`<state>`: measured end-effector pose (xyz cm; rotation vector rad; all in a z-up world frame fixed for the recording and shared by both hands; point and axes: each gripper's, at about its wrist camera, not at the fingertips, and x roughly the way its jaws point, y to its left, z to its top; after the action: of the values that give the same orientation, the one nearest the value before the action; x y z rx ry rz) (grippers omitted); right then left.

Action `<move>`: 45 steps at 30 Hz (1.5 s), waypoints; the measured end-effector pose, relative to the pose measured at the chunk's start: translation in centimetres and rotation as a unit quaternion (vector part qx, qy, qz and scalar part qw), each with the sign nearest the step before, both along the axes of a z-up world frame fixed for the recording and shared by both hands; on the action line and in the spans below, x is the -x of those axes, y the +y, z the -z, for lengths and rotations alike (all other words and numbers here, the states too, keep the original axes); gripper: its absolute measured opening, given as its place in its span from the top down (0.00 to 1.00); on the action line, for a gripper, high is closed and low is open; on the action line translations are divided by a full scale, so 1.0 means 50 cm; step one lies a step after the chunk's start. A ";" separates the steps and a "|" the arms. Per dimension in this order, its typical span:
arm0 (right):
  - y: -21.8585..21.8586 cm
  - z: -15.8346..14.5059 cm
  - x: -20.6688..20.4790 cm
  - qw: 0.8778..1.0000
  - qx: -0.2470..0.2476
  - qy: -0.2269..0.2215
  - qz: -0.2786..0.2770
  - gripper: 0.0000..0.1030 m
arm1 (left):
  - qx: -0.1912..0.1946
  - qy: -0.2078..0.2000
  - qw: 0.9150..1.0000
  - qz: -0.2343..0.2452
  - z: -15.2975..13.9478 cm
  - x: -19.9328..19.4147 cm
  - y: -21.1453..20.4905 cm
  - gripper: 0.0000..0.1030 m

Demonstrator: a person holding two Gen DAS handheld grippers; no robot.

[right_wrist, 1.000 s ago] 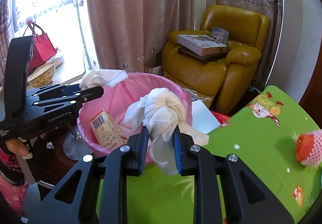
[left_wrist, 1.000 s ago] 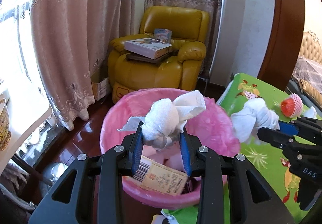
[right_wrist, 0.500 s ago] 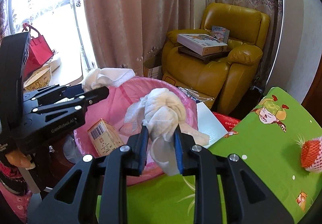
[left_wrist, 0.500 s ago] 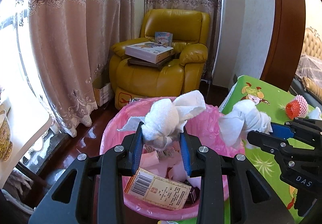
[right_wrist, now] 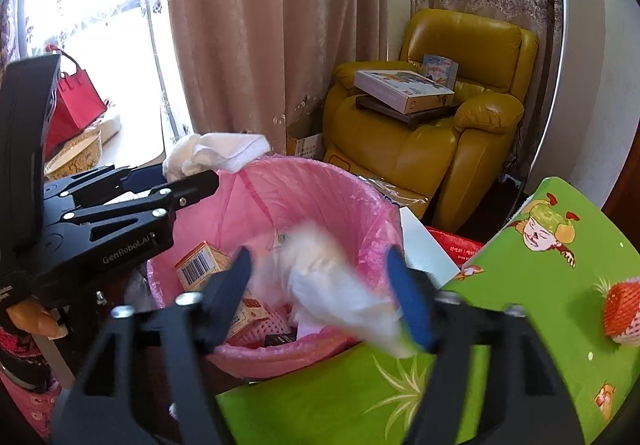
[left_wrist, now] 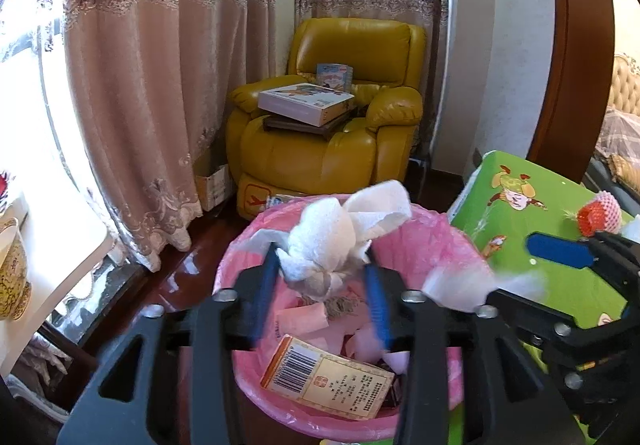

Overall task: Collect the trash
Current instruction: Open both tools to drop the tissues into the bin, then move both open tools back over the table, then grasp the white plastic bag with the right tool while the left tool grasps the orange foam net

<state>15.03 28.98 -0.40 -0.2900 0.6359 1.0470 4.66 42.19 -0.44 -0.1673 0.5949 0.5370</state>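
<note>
Both claws opening since earlier frame: right claw spread wide, its crumpled white tissue wad dropping, blurred, possibly snagging pink-bagged round bin rim; left claw parting narrowly, second white tissue wad sitting between, risking clinging to blue pad.

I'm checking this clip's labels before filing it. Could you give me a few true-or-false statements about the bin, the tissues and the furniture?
1. The bin has a pink liner. True.
2. The armchair is blue. False: it is yellow.
3. A box with a barcode lies inside the bin. True.
4. The table beside the bin is plain white. False: it is green with cartoon figures.
5. A flat box rests on the armchair. True.
6. The tissue wad between the right gripper's opening jaws is over the floor. False: it is over the bin.
</note>
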 end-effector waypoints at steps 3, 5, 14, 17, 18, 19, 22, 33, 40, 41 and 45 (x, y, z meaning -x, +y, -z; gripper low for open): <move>-0.026 -0.002 0.000 1.000 -0.004 -0.002 0.006 0.32 | -0.017 -0.004 1.000 -0.016 -0.001 0.006 -0.007 0.24; -0.058 -0.004 0.002 1.000 -0.006 -0.009 0.012 0.32 | -0.034 -0.007 0.999 -0.025 -0.006 0.008 -0.019 0.17; -0.291 0.021 -0.044 0.994 -0.005 -0.010 0.107 0.31 | -0.038 -0.008 0.999 0.029 -0.008 -0.024 -0.131 0.13; -0.392 0.031 -0.078 0.986 0.000 -0.015 0.163 0.31 | -0.022 -0.007 0.997 0.069 0.000 -0.064 -0.201 0.13; -0.435 0.032 -0.090 0.982 -0.004 -0.012 0.186 0.31 | -0.018 -0.006 0.996 0.083 0.003 -0.078 -0.227 0.13; -0.473 0.033 -0.100 0.978 -0.008 -0.008 0.206 0.31 | -0.016 -0.005 0.995 0.094 0.008 -0.089 -0.248 0.13; -0.586 0.034 -0.135 0.962 -0.018 -0.007 0.274 0.31 | -0.013 0.001 0.991 0.135 0.023 -0.133 -0.331 0.13; -0.788 0.066 -0.316 0.911 -0.042 0.036 0.408 0.28 | -0.010 0.028 0.970 0.242 0.068 -0.296 -0.541 0.13; -0.742 0.104 -0.443 0.900 -0.015 0.063 0.432 0.28 | 0.002 0.044 0.964 0.261 0.086 -0.379 -0.590 0.13; -0.736 0.105 -0.458 0.899 -0.008 0.066 0.434 0.28 | 0.005 0.044 0.964 0.263 0.088 -0.386 -0.594 0.13; -0.747 0.123 -0.479 0.901 0.001 0.088 0.425 0.59 | 0.019 0.048 0.963 0.265 0.097 -0.433 -0.606 0.13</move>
<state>38.96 -8.38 -6.53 0.0965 0.8191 0.2249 26.29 11.87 -5.30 -0.0132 0.7129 0.0141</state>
